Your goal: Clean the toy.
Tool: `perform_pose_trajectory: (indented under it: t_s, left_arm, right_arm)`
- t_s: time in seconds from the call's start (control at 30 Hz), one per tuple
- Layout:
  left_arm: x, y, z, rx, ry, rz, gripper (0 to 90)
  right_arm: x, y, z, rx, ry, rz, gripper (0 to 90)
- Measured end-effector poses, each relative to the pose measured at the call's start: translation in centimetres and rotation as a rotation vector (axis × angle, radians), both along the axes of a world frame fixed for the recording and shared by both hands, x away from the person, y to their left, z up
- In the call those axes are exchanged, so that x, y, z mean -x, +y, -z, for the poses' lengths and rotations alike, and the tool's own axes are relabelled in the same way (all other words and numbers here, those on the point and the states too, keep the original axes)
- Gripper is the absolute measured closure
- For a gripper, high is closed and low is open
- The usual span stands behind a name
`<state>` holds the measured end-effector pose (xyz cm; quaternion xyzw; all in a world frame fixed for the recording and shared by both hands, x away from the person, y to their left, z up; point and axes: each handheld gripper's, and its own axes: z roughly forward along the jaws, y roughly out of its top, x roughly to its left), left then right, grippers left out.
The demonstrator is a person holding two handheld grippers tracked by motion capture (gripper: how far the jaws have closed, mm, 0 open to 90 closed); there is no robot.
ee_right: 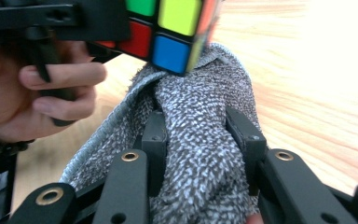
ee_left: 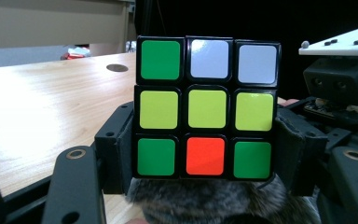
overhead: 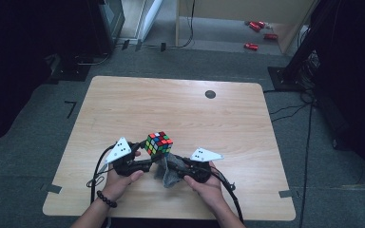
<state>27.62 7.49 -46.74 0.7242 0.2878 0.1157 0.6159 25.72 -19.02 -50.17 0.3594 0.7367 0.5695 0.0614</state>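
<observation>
Near the table (overhead: 123, 95) front edge, left tool (overhead: 145, 153) clamps the cube (overhead: 158, 143), right tool (overhead: 170, 166) the cloth (overhead: 165, 175).

Light wood worktop (overhead: 180, 109), rounded corners, with a dark round grommet (overhead: 210, 94) toward its upper right. Grey carpet floor (overhead: 38, 123) around it. Red items (overhead: 257, 33) lie on the floor, upper right of the frame. Black cables (overhead: 290, 111) trail at right. Tape marks (overhead: 51, 188) lie on the floor, lower left.
</observation>
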Motion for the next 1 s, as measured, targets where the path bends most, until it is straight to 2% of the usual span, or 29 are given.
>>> perform_pose_trajectory:
  t_s: [0.13, 0.23, 0.33, 0.4, 0.67, 1.0]
  left_arm:
    - [0.0, 0.1, 0.0, 0.003, 0.004, -0.006, 34.2]
    - [0.0, 0.1, 0.0, 0.002, 0.004, -0.008, 34.2]
    - [0.1, -0.1, 0.1, -0.007, 0.002, -0.004, 34.2]
    - [0.1, -0.2, 0.1, -0.01, -0.001, -0.002, 34.2]
    - [0.1, 0.1, -0.1, 0.003, -0.004, -0.009, 34.2]
    - [0.0, 0.4, -0.2, 0.016, -0.003, -0.018, 34.2]
  right_arm:
    - [0.0, 0.1, 0.2, -0.002, 0.004, 0.0, 65.1]
    - [0.4, 0.9, 0.3, 0.004, 0.006, -0.038, 65.1]
    - [1.0, 1.9, 0.1, 0.008, -0.007, -0.087, 65.0]
    - [1.2, 2.2, -0.1, 0.007, -0.022, -0.101, 65.0]
    - [0.5, 0.6, -0.4, -0.009, -0.022, -0.027, 65.0]
    - [0.2, 0.0, -0.3, 0.015, -0.037, 0.032, 65.0]
